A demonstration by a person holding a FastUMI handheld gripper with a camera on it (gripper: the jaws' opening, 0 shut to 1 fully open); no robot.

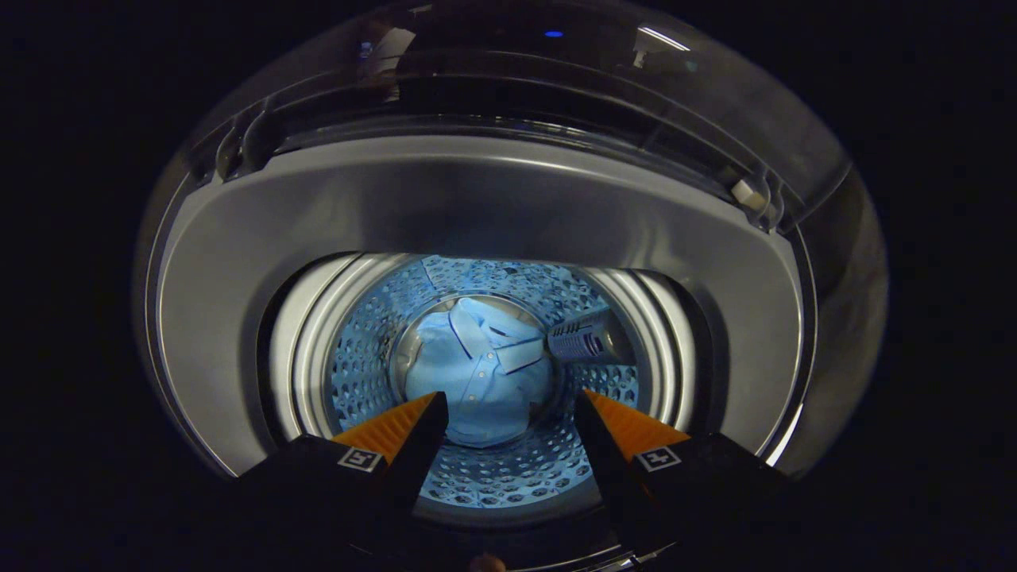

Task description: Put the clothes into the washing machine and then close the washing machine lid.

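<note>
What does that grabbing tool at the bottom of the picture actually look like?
The gripper has two wedge-shaped fingers that taper to points, with ribbed inner faces. Each finger grows out of a dark, blocky body, and each body carries a small square white tag printed with a black mark. The fingers stand open with nothing between them, pointing down into the washing machine at a shirt.

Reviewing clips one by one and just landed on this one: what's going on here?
The handheld gripper looks down into a top-loading washing machine with a grey plastic rim. Its fingers are open and hold nothing. A light blue collared shirt already lies at the bottom of the perforated metal drum, beyond the fingers. The transparent lid is still raised behind the opening, so closing it remains to be done.
</note>
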